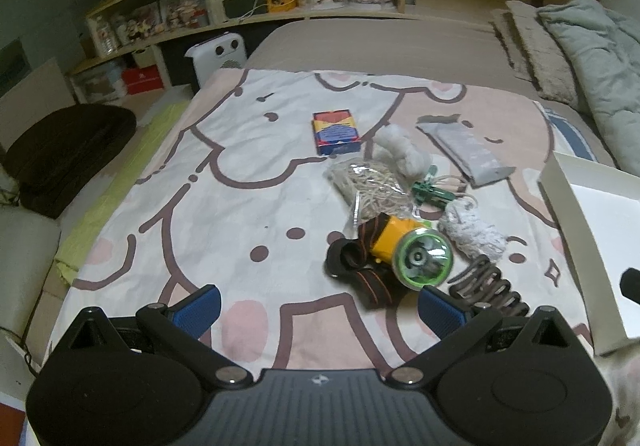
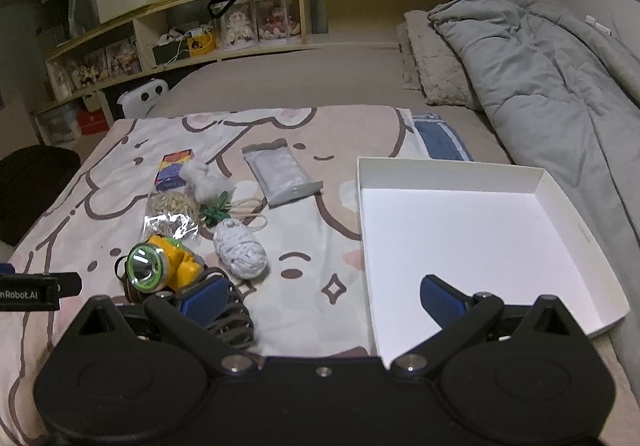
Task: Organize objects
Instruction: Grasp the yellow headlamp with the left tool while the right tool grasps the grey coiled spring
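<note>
Loose objects lie on a cartoon-print blanket: a yellow headlamp with a green lens and dark strap, a bag of rubber bands, a green clip, two white yarn bundles, a blue and red card box, a grey pouch and a brown coiled cord. An empty white box sits to the right. My left gripper is open and empty, just short of the headlamp. My right gripper is open and empty, over the box's near left edge, with the headlamp at its left.
A grey duvet and pillows lie on the bed at the right. A wooden shelf with dolls and boxes runs along the back. A white heater and a dark cushion stand at the left, off the bed.
</note>
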A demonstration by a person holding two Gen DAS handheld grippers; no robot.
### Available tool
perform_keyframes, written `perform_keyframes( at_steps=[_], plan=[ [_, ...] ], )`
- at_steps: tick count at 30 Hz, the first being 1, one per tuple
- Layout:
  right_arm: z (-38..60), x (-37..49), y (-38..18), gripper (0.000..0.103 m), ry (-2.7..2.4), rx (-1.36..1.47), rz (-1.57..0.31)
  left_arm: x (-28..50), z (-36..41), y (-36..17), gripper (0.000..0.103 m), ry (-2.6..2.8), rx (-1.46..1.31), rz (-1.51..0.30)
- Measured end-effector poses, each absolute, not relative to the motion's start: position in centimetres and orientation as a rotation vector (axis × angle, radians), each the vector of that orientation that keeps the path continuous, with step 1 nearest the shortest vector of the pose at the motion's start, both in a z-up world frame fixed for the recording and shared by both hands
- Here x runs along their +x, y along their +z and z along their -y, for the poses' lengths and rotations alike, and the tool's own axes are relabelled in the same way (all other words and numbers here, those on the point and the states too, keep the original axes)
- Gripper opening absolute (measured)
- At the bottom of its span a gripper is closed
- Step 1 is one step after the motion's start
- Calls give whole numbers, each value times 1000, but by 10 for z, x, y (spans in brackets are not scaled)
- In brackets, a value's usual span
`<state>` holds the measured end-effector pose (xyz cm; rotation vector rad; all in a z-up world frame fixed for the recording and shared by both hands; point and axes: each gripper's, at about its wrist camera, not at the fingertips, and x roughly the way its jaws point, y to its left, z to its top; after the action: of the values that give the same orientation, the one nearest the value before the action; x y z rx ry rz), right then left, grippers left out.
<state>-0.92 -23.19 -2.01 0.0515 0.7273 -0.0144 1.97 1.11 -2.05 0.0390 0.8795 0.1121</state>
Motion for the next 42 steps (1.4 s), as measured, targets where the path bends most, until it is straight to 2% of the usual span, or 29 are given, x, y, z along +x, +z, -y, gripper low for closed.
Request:
perform_keyframes(
  at_steps=[18, 24, 32, 33, 38, 42],
  plan=[
    [185, 7, -66, 103, 243, -11, -799, 78, -29, -51, 103, 162, -223, -859],
    [164, 12, -85, 103, 300, -85, -809, 97, -14, -62, 103, 113, -212, -862],
    [149, 16, -110, 93, 347, -243, -828, 117, 7, -74, 103, 35, -122, -900],
    [150, 18, -111, 91, 344, -238, -829, 117, 8, -75, 102, 25, -108, -902],
    [156, 29, -116, 89, 325, -195, -828, 113, 15, -75, 83, -12, -24, -908],
    [157, 34, -121, 86, 324, -179, -860, 105, 16, -73, 78, -26, -4, -921]
  ],
)
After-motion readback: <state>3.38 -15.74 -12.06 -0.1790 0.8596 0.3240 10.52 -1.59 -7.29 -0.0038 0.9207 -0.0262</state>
